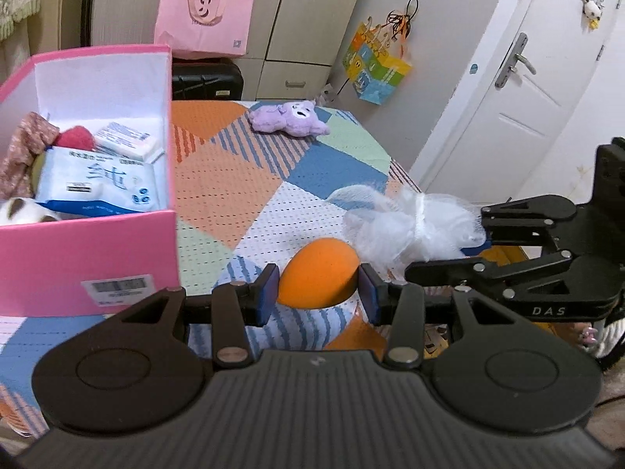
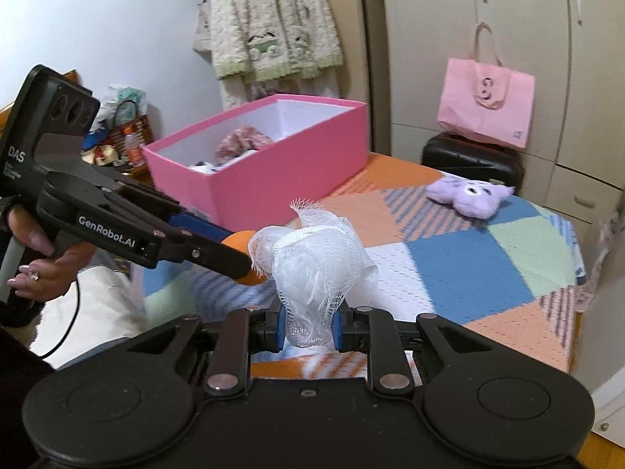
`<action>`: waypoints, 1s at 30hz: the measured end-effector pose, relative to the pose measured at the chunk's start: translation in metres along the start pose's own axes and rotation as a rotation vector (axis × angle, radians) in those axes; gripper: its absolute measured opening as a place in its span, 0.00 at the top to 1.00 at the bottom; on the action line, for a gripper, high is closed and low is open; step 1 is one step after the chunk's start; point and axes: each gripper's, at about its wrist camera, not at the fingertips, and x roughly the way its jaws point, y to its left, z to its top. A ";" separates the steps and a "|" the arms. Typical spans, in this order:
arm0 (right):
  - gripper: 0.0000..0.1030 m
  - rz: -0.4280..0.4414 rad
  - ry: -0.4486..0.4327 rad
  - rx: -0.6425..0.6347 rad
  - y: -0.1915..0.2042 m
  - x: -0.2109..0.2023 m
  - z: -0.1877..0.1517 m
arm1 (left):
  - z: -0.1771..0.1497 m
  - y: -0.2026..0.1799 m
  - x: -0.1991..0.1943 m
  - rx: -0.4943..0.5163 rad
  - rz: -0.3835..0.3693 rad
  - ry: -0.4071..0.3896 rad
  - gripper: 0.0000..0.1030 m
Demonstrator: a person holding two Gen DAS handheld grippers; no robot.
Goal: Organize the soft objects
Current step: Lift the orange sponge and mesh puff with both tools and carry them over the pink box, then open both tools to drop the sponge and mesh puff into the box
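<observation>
Left wrist view: left gripper (image 1: pixel 318 287) clamped on one orange sponge (image 1: pixel 318 275), held above the bed (image 1: pixel 242 179). Right gripper (image 2: pixel 308 326) pinches one white mesh puff (image 2: pixel 312 269). One pink box (image 1: pixel 90 258) at left edge, one purple plush (image 1: pixel 289 117) near far edge.

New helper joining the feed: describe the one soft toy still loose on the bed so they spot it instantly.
Start at the pink box on the patchwork bedspread. Look past it toward the black suitcase: the purple plush toy lies flat near that far edge. It alone is fluffy, lilac, with a face, and ungripped.
</observation>
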 end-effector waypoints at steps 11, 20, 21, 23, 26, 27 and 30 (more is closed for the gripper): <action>0.75 0.077 -0.049 -0.095 0.038 0.009 0.042 | 0.004 0.028 -0.054 0.006 0.054 -0.137 0.59; 0.75 0.096 -0.071 -0.137 0.057 0.041 0.078 | 0.027 0.078 -0.070 -0.044 0.118 -0.256 0.59; 0.75 0.095 -0.072 -0.142 0.059 0.046 0.083 | 0.030 0.084 -0.070 -0.050 0.130 -0.263 0.59; 0.75 0.095 -0.074 -0.153 0.062 0.054 0.092 | 0.035 0.096 -0.068 -0.062 0.157 -0.266 0.59; 0.75 0.088 -0.081 -0.164 0.065 0.067 0.105 | 0.042 0.114 -0.065 -0.070 0.205 -0.268 0.59; 0.75 0.084 -0.086 -0.168 0.066 0.071 0.109 | 0.044 0.119 -0.063 -0.072 0.220 -0.266 0.58; 0.75 0.079 -0.093 -0.172 0.067 0.086 0.122 | 0.047 0.134 -0.056 -0.080 0.257 -0.250 0.58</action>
